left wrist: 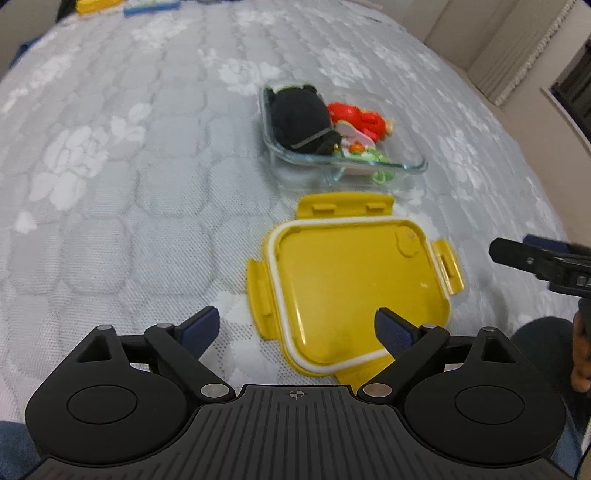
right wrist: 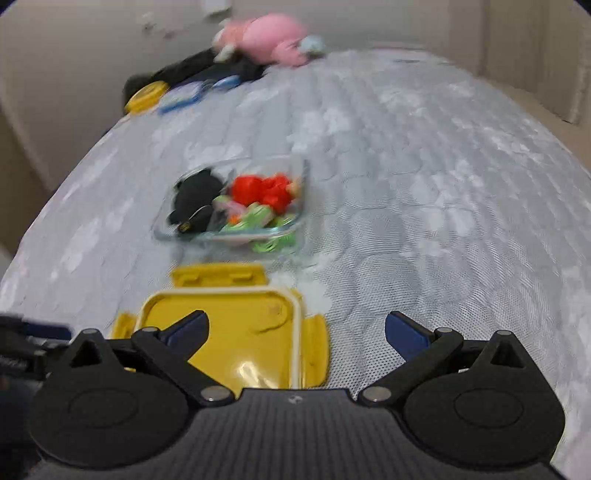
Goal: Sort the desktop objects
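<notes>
A clear glass container (left wrist: 413, 167) (right wrist: 162, 232) sits on the grey quilted mattress (left wrist: 110, 184). It holds a black plush toy (left wrist: 301, 118) (right wrist: 194, 195), a red toy (left wrist: 364, 120) (right wrist: 264, 192) and small pink and green pieces (left wrist: 364, 147) (right wrist: 255, 218). Its yellow lid (left wrist: 354, 280) (right wrist: 236, 321) lies upside down just in front of it. My left gripper (left wrist: 297, 326) is open and empty over the lid's near left edge. My right gripper (right wrist: 297, 330) is open and empty over the lid's right side; part of it shows in the left wrist view (left wrist: 535, 264).
At the mattress's far end lie a pink plush toy (right wrist: 269, 37), a dark object (right wrist: 192, 70), another yellow lid (right wrist: 146, 96) (left wrist: 98, 5) and a blue-edged lid (right wrist: 183, 96) (left wrist: 151, 7). Walls and a curtain (left wrist: 524, 48) stand beyond the mattress.
</notes>
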`<state>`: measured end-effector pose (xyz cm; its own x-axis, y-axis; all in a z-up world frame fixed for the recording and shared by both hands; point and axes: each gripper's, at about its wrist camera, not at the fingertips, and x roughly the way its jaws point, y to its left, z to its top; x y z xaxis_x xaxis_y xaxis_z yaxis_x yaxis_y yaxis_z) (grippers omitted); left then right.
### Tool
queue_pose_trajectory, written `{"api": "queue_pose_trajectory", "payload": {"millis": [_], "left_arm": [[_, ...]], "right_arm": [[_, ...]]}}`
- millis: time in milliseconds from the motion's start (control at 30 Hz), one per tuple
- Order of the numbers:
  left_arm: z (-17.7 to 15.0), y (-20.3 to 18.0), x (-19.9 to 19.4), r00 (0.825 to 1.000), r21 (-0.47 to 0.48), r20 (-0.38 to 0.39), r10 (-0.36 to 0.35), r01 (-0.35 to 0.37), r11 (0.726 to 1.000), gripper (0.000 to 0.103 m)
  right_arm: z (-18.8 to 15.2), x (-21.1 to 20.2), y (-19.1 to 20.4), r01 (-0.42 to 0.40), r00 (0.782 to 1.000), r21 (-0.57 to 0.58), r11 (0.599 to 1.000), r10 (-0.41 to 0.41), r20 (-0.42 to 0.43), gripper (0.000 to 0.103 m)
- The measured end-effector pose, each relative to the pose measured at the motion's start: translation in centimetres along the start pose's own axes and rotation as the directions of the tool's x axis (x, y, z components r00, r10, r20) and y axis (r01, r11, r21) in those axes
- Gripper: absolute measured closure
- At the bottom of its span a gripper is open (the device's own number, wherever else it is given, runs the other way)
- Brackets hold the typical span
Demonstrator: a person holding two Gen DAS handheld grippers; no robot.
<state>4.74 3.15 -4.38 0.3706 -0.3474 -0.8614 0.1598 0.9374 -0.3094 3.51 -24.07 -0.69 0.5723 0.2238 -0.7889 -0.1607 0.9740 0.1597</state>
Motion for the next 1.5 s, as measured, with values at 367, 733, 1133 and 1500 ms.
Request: {"api": "queue_pose_trajectory", "payload": {"millis": [367,733,1133,1500], "left_arm": [[0.3,5.1,4.6,0.946,-0.327,-0.144,-0.291,0.232,0.916,0.006],[1.9,4.2,8.1,0.906,-0.405,-0.206,-0.371,0.266,0.875,0.0],[5.0,3.5,4.8,0.927,-0.334,-0.138,-0.35,0.289,0.897,0.0],[8.2,2.5,3.4,0.944,-0.368,-0.105,-0.313,0.255,0.894,0.0]], "right_arm": [[0.2,6.5,-3.1,-0.084,0.879,0.256,0.963,0.192,-0.435,0.048],[-0.9,9.5,-1.8,-0.038,0.879,0.178,0.983,0.118,-0.463,0.02],[0.4,5.5,-3.1,-0.195,0.897,0.278,0.94,0.286,-0.338,0.047],[-1.0,5.7,-3.5,-0.254,0.867,0.557,0.791,0.441,-0.232,0.023]]}}
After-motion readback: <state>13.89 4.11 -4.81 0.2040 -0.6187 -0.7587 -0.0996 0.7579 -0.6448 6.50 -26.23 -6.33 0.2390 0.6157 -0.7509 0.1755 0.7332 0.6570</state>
